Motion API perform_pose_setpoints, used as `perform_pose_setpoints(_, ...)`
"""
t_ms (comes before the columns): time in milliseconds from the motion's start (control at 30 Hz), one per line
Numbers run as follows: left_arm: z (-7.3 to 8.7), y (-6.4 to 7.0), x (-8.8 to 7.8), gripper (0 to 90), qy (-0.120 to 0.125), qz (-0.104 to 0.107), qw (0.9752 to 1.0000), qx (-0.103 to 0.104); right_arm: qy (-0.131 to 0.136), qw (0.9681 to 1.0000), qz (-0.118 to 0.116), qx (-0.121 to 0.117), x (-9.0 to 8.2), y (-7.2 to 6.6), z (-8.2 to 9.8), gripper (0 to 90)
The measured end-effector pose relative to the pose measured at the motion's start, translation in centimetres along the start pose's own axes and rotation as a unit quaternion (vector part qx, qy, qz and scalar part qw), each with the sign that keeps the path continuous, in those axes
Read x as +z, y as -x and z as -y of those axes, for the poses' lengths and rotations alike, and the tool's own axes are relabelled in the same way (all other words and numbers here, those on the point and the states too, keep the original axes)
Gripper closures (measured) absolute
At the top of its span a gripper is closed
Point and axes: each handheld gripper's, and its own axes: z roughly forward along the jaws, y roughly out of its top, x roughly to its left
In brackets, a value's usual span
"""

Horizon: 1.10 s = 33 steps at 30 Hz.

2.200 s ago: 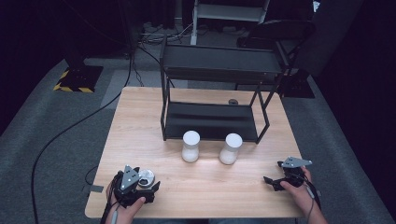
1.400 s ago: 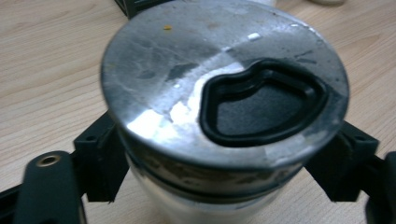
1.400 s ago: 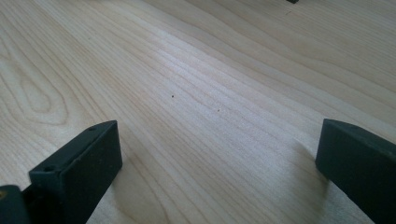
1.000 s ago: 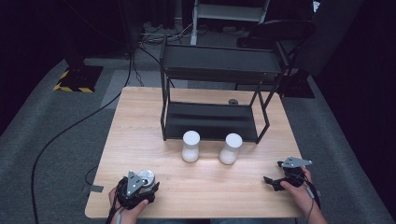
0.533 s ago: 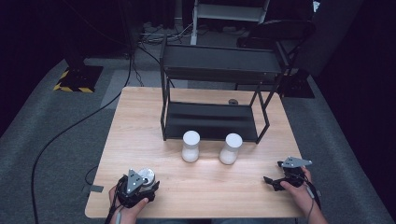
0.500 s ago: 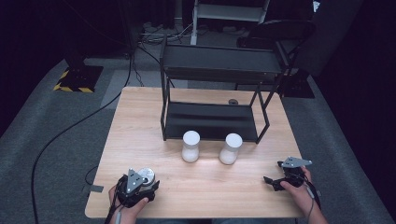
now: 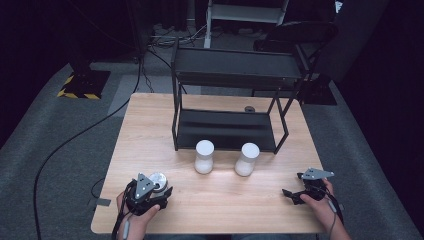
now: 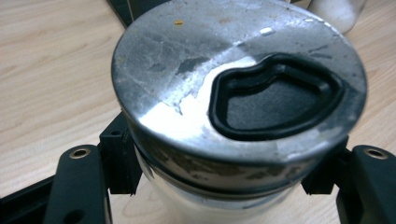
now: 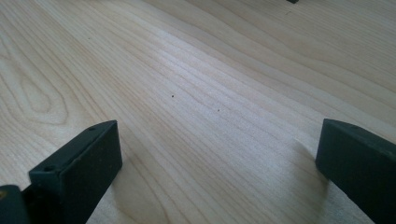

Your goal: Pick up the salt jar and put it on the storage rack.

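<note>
My left gripper (image 7: 150, 191) is at the table's near left corner, shut on a jar (image 7: 159, 181) with a scuffed metal lid. In the left gripper view the lid (image 8: 196, 60) has a black rubber-rimmed opening, and both jaws press on the pale body just under it. Two white canisters (image 7: 204, 156) (image 7: 246, 159) stand upright mid-table in front of a black two-tier rack (image 7: 227, 75). My right gripper (image 7: 290, 194) rests low at the near right of the table, open. Between its jaws (image 9: 217, 158) there is bare wood.
The wooden table (image 7: 220, 205) has free room between the two hands. A small dark round object (image 7: 249, 109) lies behind the rack's lower shelf. Cables run over the grey carpet at the left. A dark chair (image 7: 300, 32) stands beyond the rack.
My left gripper has risen a little with the jar in it. The right gripper and both white canisters have stayed put.
</note>
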Motion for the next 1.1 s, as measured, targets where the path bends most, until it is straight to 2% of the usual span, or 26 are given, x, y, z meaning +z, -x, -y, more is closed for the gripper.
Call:
perform_pose_setpoints(100, -0.8, -0.2, 0.0, 30.5, -0.001, 0.004, 1.0, -0.004, 0.0, 1.0, 0.0, 0.0, 0.0, 0.0, 0.0, 0.2)
perform_pose_setpoints(300, -2.3, -0.4, 0.2, 30.5, 0.0, 0.006, 0.9999, 0.008, 0.0, 1.0, -0.001, 0.0, 0.0, 0.0, 0.0, 0.2)
perform_pose_setpoints(433, -3.1, -0.5, 0.3, 30.5, 0.008, 0.008, 0.9999, 0.01, 0.0, 1.0, -0.001, 0.0, 0.0, 0.0, 0.0, 0.2)
perform_pose_setpoints(833, -5.7, -0.5, 1.0, 30.5, 0.011, 0.007, 0.9997, 0.022, 0.0, 1.0, -0.002, -0.001, 0.0, 0.1, 0.0, 0.2)
perform_pose_setpoints(1100, -7.7, -0.9, 1.5, 30.5, 0.017, 0.013, 0.9994, 0.027, 0.001, 1.0, -0.003, -0.002, 0.0, 0.1, 0.0, 0.2)
